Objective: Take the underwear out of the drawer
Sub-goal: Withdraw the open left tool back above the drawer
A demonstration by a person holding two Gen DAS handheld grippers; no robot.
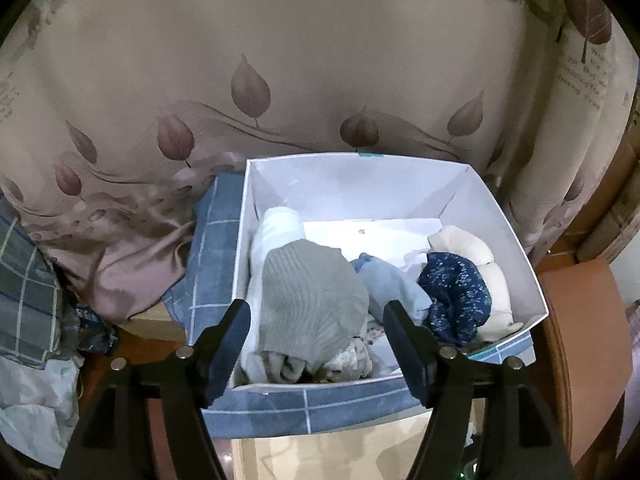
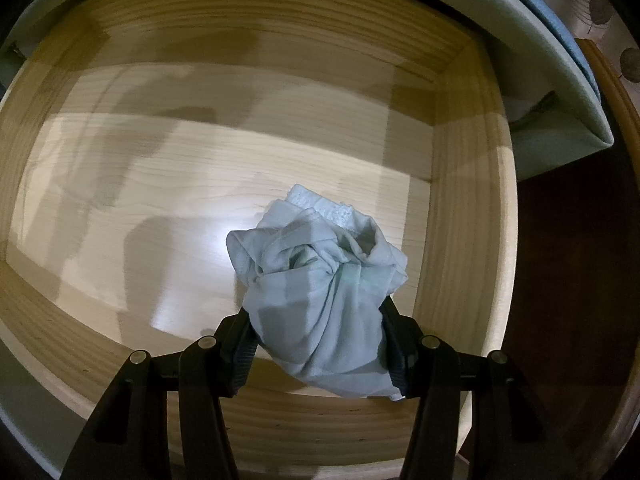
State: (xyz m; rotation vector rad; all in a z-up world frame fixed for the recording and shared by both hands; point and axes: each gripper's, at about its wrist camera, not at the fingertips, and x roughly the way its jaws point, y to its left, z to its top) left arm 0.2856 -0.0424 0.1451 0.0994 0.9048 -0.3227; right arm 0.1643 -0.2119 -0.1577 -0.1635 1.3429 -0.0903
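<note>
In the right wrist view, my right gripper [image 2: 316, 312] is shut on a bunched pale grey-green underwear [image 2: 320, 280], which hangs just above the bare floor of a light wooden drawer [image 2: 464, 240]. In the left wrist view, my left gripper [image 1: 318, 308] stands open above the near end of a white box [image 1: 504, 236]. A grey ribbed garment [image 1: 312, 300] lies in the box between the fingers, with neither pad pressing on it. Beside it lie a light blue piece [image 1: 396, 288], a navy speckled piece [image 1: 456, 296], a cream piece [image 1: 476, 248] and a white piece [image 1: 280, 224].
The box rests on a blue checked cloth [image 1: 216, 248]. A leaf-patterned curtain [image 1: 280, 80] hangs close behind it. Plaid fabric [image 1: 28, 292] and other crumpled laundry lie at the left. A pale cabinet edge [image 2: 560, 120] overhangs the drawer's far right corner.
</note>
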